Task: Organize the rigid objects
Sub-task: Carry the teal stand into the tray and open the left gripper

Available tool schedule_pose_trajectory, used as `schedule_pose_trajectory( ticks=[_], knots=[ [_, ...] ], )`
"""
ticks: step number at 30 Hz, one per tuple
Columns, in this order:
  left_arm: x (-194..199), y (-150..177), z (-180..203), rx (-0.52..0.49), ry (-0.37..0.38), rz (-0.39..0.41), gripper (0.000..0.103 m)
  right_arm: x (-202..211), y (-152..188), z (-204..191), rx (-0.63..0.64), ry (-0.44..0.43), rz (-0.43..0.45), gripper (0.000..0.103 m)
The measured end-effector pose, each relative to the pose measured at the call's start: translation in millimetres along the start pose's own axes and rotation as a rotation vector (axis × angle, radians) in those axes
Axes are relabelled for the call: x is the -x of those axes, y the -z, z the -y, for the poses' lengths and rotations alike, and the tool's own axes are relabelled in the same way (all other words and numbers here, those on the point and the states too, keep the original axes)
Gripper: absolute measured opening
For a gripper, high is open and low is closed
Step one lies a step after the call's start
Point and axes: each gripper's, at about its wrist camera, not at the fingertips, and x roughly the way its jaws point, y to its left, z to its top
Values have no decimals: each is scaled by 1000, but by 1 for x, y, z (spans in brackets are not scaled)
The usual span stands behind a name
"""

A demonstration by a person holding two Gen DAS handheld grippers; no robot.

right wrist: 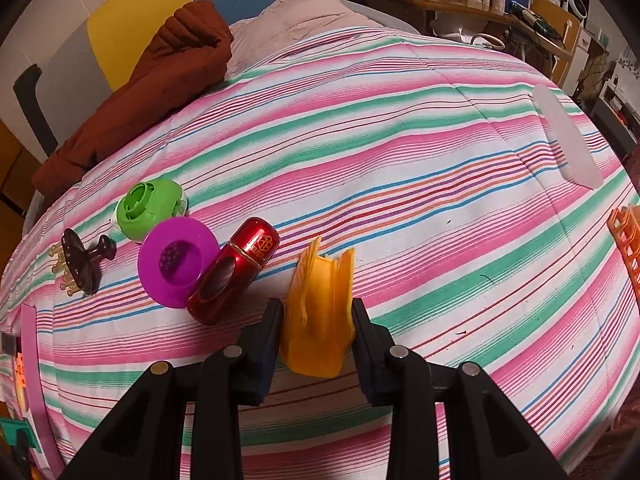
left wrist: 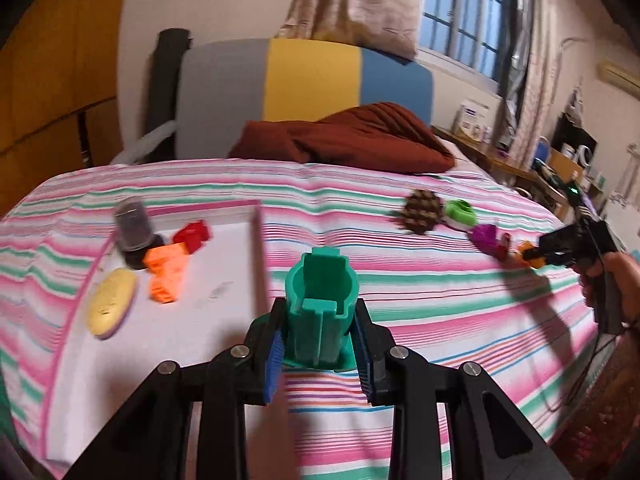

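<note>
My left gripper [left wrist: 320, 344] is shut on a teal plastic holder [left wrist: 321, 304], carried above the striped bed beside a white tray [left wrist: 224, 280]. In that tray lie orange blocks [left wrist: 166, 276], a red block [left wrist: 194, 234], a dark grey cylinder [left wrist: 132, 226] and a yellow oval piece [left wrist: 111, 306]. My right gripper [right wrist: 318, 344] is shut on an orange plastic piece [right wrist: 320, 316] low over the bedspread. Just left of it lie a red capsule-shaped case [right wrist: 234, 272], a purple disc [right wrist: 178, 260], a green round holder [right wrist: 150, 208] and a brown pin brush [right wrist: 80, 264].
A rust-brown blanket [left wrist: 352, 136] is heaped at the head of the bed [right wrist: 400, 160], before a grey, yellow and blue headboard [left wrist: 308, 80]. An orange basket [right wrist: 626, 240] shows at the right edge, a translucent white lid [right wrist: 568, 136] lies far right, and a cluttered desk [right wrist: 460, 4] stands beyond.
</note>
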Motion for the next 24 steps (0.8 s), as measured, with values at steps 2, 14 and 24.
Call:
schedule_pose_trajectory(
  ticks=[2,14,24],
  knots=[
    [1,1,-13,20,-29,-3,31,-1,-1,-2,-1,4,6,33],
    [5,15,-88,148,-178,-27,31,4,-5,6,-64,-1,46,33],
    [9,25,-115,162,-247,-31,31,11,-4,9,-67,12,74,33]
  ],
)
